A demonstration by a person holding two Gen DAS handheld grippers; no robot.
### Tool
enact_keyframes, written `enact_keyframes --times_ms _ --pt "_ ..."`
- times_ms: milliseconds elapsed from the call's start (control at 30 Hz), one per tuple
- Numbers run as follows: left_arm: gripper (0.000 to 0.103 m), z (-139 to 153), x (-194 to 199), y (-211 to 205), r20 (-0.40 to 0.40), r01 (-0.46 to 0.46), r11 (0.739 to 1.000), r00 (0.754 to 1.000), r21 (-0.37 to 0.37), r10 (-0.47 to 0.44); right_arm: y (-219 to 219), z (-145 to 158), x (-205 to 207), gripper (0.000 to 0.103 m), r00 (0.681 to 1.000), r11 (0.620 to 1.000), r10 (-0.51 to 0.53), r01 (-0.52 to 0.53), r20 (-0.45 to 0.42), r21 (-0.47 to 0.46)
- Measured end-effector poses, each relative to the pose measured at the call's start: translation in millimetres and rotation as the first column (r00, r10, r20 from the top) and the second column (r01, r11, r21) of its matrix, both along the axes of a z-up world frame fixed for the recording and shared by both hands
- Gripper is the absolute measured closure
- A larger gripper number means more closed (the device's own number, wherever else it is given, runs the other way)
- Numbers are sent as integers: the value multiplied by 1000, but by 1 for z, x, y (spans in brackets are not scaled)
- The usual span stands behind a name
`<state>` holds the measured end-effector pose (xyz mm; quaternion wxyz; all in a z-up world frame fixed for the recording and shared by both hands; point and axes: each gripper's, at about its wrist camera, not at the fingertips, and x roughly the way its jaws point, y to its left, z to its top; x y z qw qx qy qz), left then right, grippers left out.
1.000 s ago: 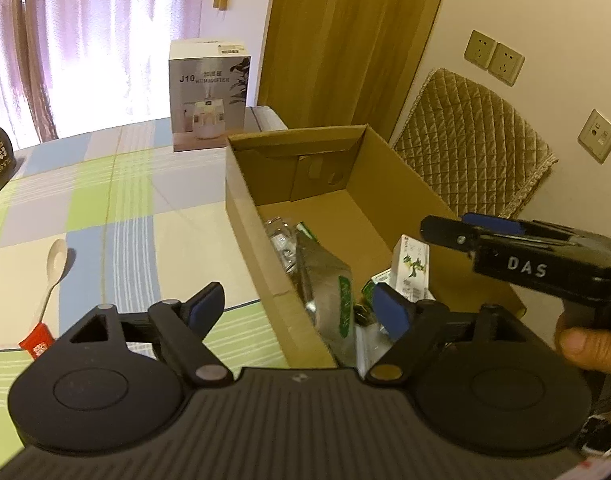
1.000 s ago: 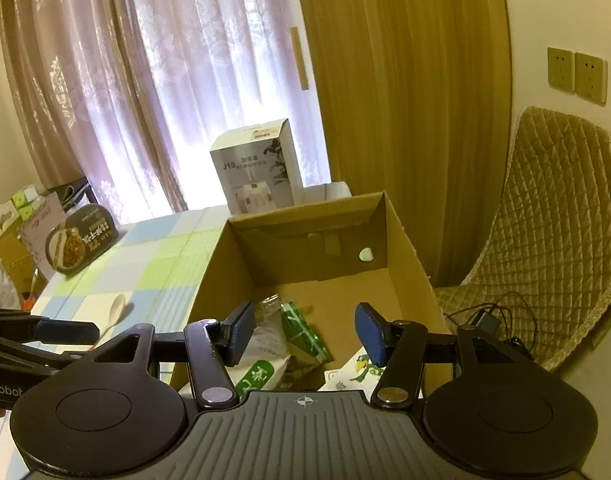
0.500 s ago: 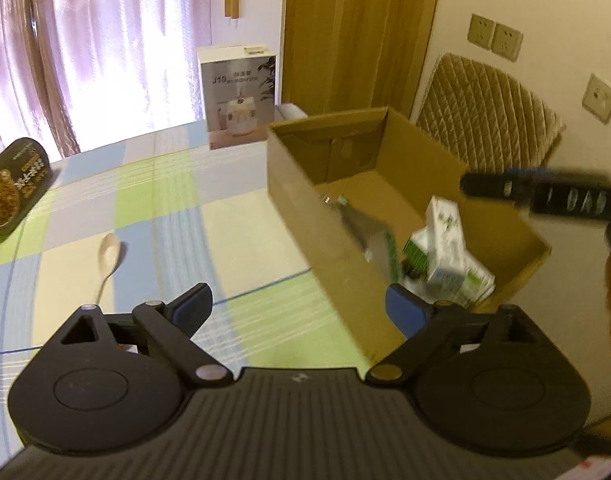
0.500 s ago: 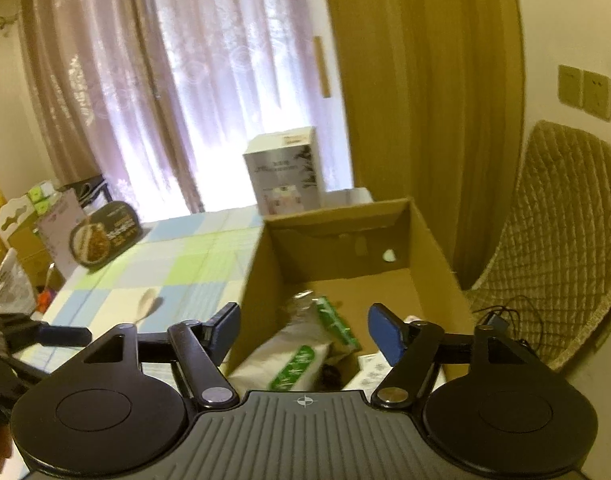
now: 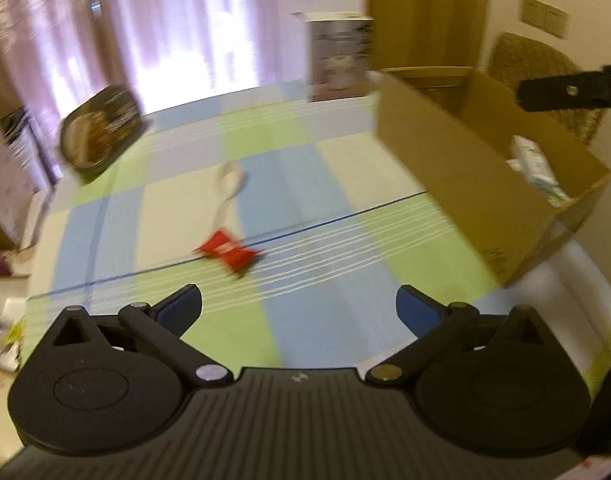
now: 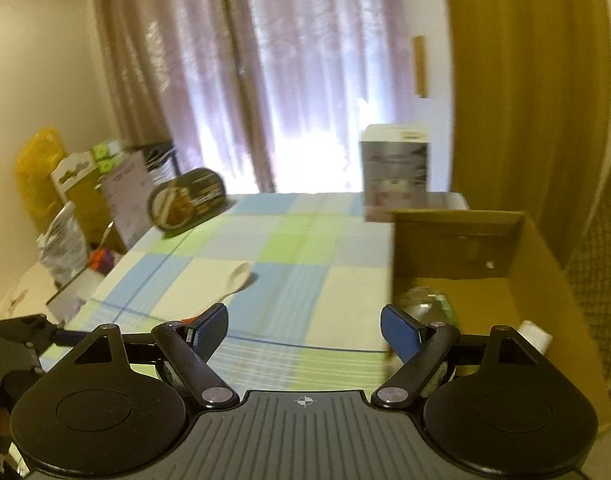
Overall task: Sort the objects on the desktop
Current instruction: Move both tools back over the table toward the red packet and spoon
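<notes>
Cardboard box (image 5: 465, 168) — crinkled red packet (image 5: 228, 250)

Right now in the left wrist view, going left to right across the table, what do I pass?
Dark oval food tray → white spoon and red packet → white product box → cardboard box.

Motion blur leaves no print readable, not even on the white carton (image 6: 395, 172).

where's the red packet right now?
Left wrist view: the red packet lies on the checked tablecloth, ahead and left of centre, at the handle end of the pale spoon, well left of the cardboard box.
</notes>
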<state>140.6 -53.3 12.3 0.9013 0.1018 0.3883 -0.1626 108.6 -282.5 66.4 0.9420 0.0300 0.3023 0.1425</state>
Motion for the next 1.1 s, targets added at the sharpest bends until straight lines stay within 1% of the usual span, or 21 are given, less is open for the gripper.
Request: enact_keyframes --times_ms 100,300,400,533,633,700,800,900,967,1100 --pt "1 -3 4 28 3 -34 999 999 6 34 23 -7 7 21 999 999 39 -40 -13 -8" --pt "1 -13 19 74 10 -105 994 994 -6 105 67 -30 29 21 993 993 109 -111 -49 -48" --pt "1 -21 31 88 13 -123 992 992 11 123 86 -45 43 21 988 988 135 -140 -76 -61" --pt "1 -33 52 103 -8 -163 986 987 32 163 105 -68 64 21 981 983 155 -165 -116 -79" --pt "1 -45 67 116 -20 -195 981 981 14 195 119 -87 79 21 975 978 171 -186 -144 -97" --pt "1 -52 76 122 -11 -214 977 977 15 214 127 -98 89 21 970 974 183 -201 -158 -105" --pt "2 -62 88 128 11 -222 975 975 23 222 138 -114 104 21 963 966 205 -227 -176 -120" --pt "2 -70 100 134 5 -225 974 974 10 225 150 -130 119 21 954 959 228 -255 -194 -127" --pt "1 -74 106 136 3 -216 976 976 -1 216 156 -140 127 21 947 953 244 -274 -207 -131" --pt "1 -76 116 135 2 -187 982 982 5 187 168 -158 141 21 934 944 263 -301 -240 -135"
